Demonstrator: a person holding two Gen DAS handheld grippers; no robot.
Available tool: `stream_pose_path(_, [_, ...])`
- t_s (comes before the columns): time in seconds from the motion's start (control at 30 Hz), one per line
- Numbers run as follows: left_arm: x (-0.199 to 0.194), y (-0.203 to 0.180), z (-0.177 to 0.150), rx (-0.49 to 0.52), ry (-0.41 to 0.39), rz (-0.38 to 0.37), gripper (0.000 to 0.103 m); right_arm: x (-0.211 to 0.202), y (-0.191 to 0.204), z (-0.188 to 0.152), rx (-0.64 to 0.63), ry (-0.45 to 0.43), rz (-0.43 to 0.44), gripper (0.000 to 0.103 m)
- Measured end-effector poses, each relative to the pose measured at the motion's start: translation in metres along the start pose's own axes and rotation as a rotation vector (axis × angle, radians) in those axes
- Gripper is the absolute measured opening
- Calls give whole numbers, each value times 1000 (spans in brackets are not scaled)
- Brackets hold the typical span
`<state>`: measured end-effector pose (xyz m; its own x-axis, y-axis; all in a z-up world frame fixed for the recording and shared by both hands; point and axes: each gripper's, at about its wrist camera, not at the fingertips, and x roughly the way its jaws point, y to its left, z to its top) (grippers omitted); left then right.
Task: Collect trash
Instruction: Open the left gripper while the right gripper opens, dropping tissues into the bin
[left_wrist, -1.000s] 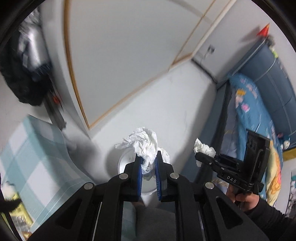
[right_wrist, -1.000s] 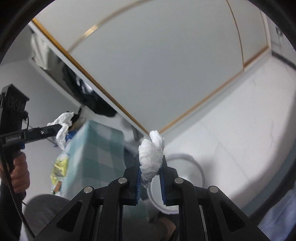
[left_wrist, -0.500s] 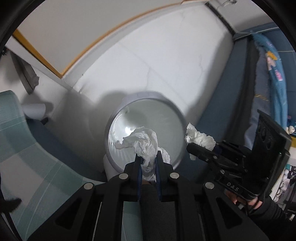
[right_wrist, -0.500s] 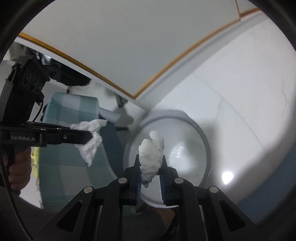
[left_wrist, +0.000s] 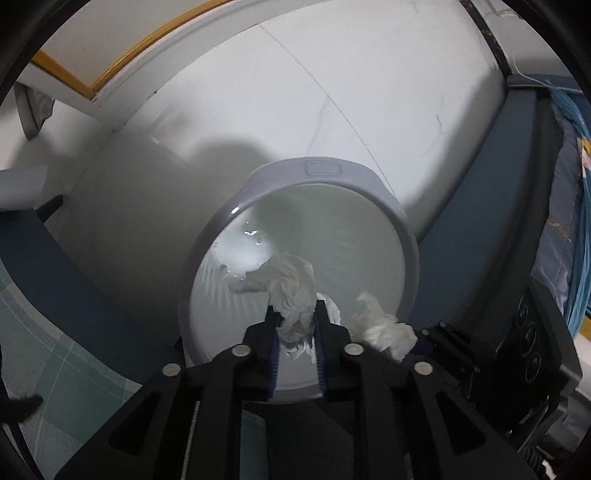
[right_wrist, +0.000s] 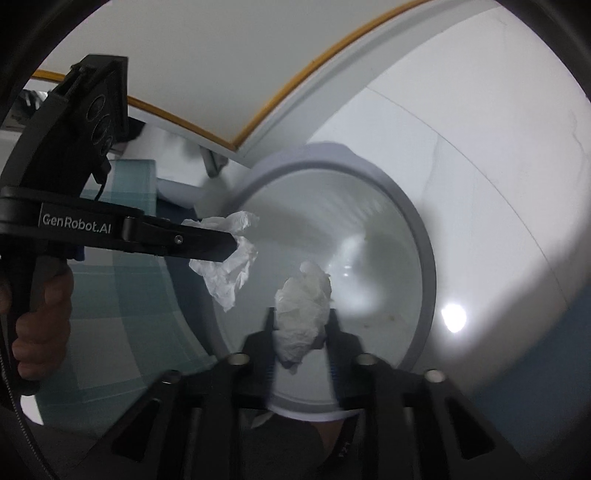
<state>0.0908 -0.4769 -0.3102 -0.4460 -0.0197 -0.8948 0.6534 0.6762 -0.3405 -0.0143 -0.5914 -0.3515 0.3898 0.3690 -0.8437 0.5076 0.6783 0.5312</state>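
Observation:
A round grey-rimmed trash bin (left_wrist: 402, 236) with a white inside stands on the white floor; it also shows in the right wrist view (right_wrist: 424, 236). My left gripper (left_wrist: 295, 314) is shut on a crumpled white tissue (left_wrist: 291, 291) just over the bin's near rim; it shows from the side in the right wrist view (right_wrist: 232, 243) with that tissue (right_wrist: 229, 266). My right gripper (right_wrist: 301, 314) is shut on a second white tissue wad (right_wrist: 303, 314) above the bin's mouth; this wad shows in the left wrist view (left_wrist: 384, 328).
A green checked cloth (left_wrist: 55, 354) lies left of the bin. A dark blue bed frame (left_wrist: 491, 206) with blue bedding stands to the right. A white wall panel with a yellow trim (right_wrist: 295, 77) runs behind the bin.
Both grippers have tipped down from the wall toward the bin and moved closer over its mouth. Each still holds its tissue.

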Motion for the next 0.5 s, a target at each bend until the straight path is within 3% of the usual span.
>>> stream_pose_path(0.07, [-2, -1, 0, -6, -17, 10, 37, 1, -1, -1, 2, 7, 2, 42])
stream_pose_path(0.13, [-7, -2, 1, -7, -40, 10, 41, 3, 2, -1, 4, 5, 6, 60])
stream_pose_path(0.2, [-14, -7, -4, 3, -42, 10, 51, 2, 4, -2, 5, 0, 5, 61])
stream_pose_path(0.37, [-28, -9, -12, 19, -67, 3, 56, -12, 6, -5, 9, -9, 9, 61])
stream_pose_path(0.43, [-45, -14, -18, 35, -114, 20, 66, -22, 9, -5, 0, -29, -9, 61])
stream_pose_path(0.47, [-55, -18, -23, 63, -144, 52, 77, -32, 10, -5, -9, -47, -18, 61])
stream_pose_path(0.5, [-62, -20, -26, 80, -165, 69, 79, -40, 11, -4, -11, -61, -26, 61])
